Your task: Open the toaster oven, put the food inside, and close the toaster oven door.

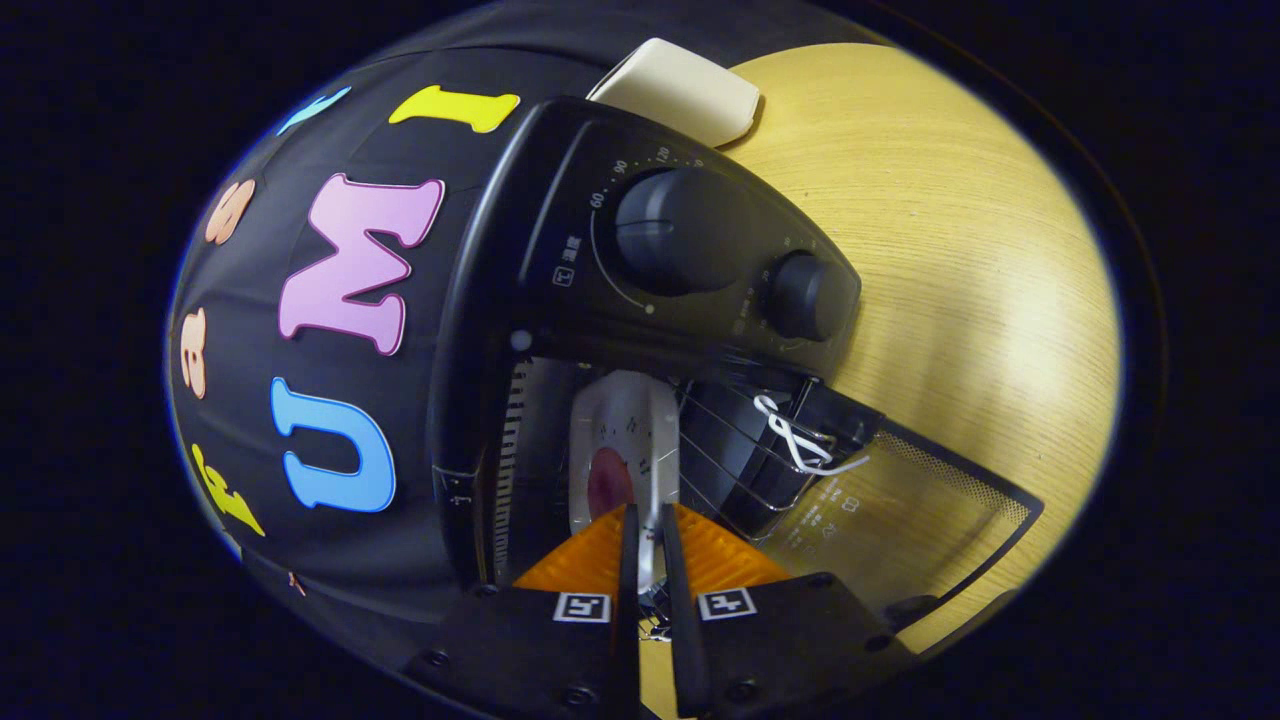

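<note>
The hand-held gripper (pixel 646 545), fingers nearly together and clamped on the rim of a white plate (pixel 625 440) of reddish food (pixel 609 482), holds it straight ahead inside the open black toaster oven (pixel 690 250), glass door (pixel 900 510) lowered alongside.

The tool (pixel 648 545) hides the plate's (pixel 625 450) near rim (grip there unclear).

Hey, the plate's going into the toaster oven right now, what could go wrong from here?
1. The claw pinches only the near rim of the white plate, so the plate might tip and slide the food off.
2. The wire rack sits close beside the plate; the rim may snag on it.
3. The open glass door lies right beside the claw and could get knocked on withdrawal.
</note>
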`<move>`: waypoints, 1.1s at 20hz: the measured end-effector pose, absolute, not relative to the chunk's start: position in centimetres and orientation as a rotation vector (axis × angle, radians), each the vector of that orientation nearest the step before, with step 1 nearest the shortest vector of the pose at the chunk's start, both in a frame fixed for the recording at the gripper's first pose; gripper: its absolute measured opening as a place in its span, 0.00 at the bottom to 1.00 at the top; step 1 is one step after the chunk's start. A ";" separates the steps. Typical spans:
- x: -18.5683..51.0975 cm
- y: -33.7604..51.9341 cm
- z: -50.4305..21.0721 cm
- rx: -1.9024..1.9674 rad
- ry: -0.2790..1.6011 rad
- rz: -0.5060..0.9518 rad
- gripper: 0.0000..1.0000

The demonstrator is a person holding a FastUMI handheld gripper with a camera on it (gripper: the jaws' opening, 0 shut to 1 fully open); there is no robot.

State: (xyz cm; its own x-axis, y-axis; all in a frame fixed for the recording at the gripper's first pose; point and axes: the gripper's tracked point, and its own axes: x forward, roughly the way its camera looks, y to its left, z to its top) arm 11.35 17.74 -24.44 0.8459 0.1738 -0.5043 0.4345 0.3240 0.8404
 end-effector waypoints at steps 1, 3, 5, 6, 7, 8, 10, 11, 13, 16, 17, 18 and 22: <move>10.9 18.0 -24.2 1.238 0.578 -0.156 0.23; 9.5 18.8 -24.2 1.210 0.611 -0.111 0.34; 7.7 19.4 -23.9 1.177 0.651 -0.058 0.71; 6.5 19.8 -23.9 1.154 0.674 -0.041 0.89; 5.4 19.9 -23.6 1.130 0.689 -0.023 0.90; 4.3 19.5 -23.2 1.100 0.694 -0.010 0.91; 2.4 19.2 -22.8 1.022 0.696 0.011 0.98; 1.3 18.9 -22.5 0.977 0.704 0.029 0.98; -0.4 18.7 -22.0 0.892 0.714 0.072 0.98; -1.9 17.8 -21.7 0.776 0.708 0.106 0.98; -2.1 17.4 -21.4 0.739 0.696 0.111 0.98; -2.7 17.1 -21.4 0.696 0.694 0.115 0.98; -5.1 17.2 -21.7 0.497 0.680 0.194 0.98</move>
